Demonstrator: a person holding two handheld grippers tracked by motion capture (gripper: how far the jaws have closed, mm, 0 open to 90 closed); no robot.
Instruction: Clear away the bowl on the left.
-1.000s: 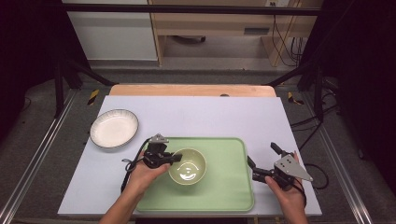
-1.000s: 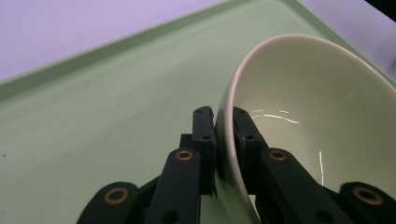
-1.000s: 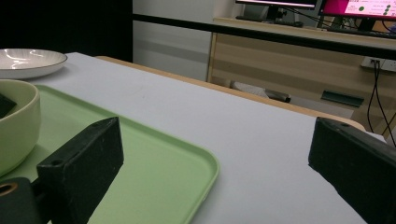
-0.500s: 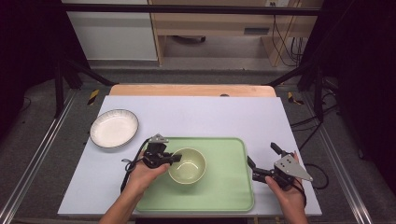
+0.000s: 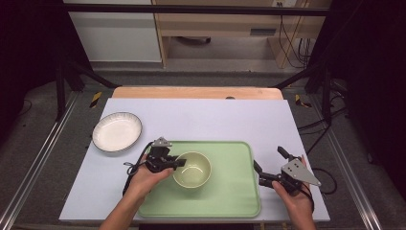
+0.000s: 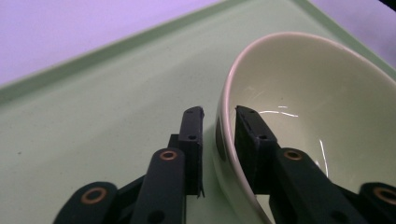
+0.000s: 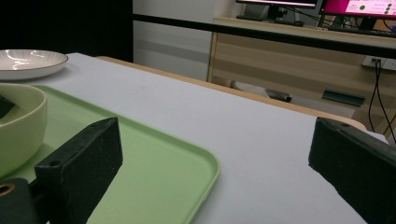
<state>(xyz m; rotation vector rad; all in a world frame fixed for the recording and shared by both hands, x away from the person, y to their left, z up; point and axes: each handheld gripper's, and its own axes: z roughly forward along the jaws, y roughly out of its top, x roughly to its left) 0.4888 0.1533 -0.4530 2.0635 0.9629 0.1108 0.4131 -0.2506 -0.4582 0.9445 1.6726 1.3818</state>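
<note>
Item 1: white plate (image 5: 117, 132), round, shallow, dark-rimmed, on the left of the desk (image 5: 206, 115), well apart from the tray; it also appears at the far left of the right claw view (image 7: 28, 63).

Item 2: left claw (image 5: 178, 163), held in the person's left hand (image 5: 146, 177) at the near-left corner of the tray. Its 2 black jaws straddle the left rim of the bowl, 1 outside the wall and 1 inside (left claw view (image 6: 219, 116)). The jaws have just been opening: a thin gap shows between the outer pad and the wall, and the inner pad stands just off the inside face, so the rim sits between them without being pinched.

Item 3: bowl (image 5: 192, 169), the piece in hand. Small, round, deep-sided, pale yellow-green glaze, glossy, with light streaks reflected on its inner wall (image 6: 317, 107); empty. It stands upright on the tray, left of the tray's centre.

Item 4: tray (image 5: 230, 191), light green, rectangular, rounded corners, low raised lip, lying flat on the near half of the desk (grey-lilac top, wooden strip along the far edge).

Item 5: right claw (image 5: 269, 168), in the right hand (image 5: 294, 199), just off the tray's right edge. Jaws spread wide with nothing between them (image 7: 215, 154), pointing across the desk.
</note>
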